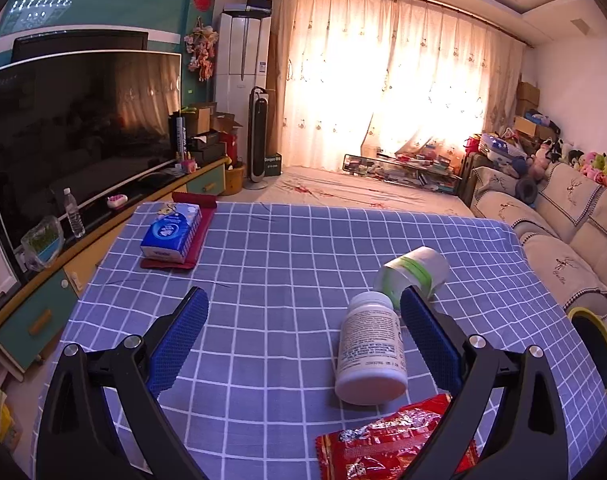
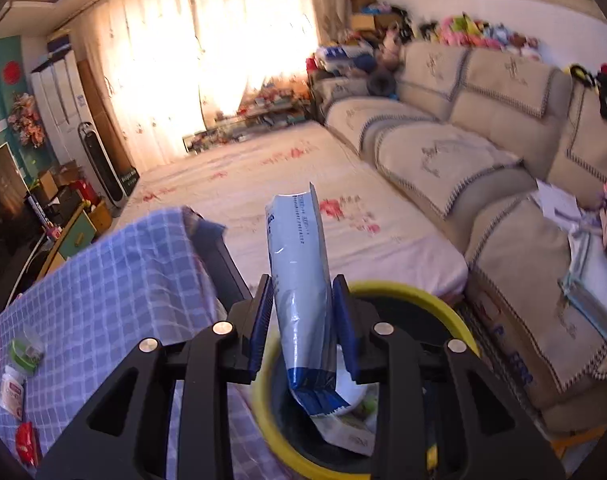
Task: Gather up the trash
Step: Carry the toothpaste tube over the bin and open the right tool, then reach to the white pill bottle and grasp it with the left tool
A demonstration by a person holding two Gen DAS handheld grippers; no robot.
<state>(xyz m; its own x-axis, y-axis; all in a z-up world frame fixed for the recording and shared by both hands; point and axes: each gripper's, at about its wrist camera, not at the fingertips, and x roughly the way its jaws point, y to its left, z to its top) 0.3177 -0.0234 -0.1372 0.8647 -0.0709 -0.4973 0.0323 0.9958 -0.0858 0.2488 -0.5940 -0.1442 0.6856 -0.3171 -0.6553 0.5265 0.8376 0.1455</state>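
My right tool (image 2: 303, 322) grips a white-and-blue pouch (image 2: 299, 280) between its blue pads, the jaws narrowed onto its sides. The pouch stands almost upright, its lower end hanging over the mouth of the yellow-rimmed bin (image 2: 431, 300) (the bin already holds some paper waste). My left tool (image 1: 303, 332) hovers above the desk (image 1: 283, 248) with its jaws spread wide and nothing between the pads.

The step in hand is the drop: the pouch is above the bin and not yet released. The next move calls for widening the right jaws so the pouch falls inside the rim.

Remaining on the checked cloth: a white bottle (image 1: 371, 352) on its side, a green-and-white tub (image 1: 417, 270) just beyond it, and a red wrapper (image 1: 391, 444) at the near edge.
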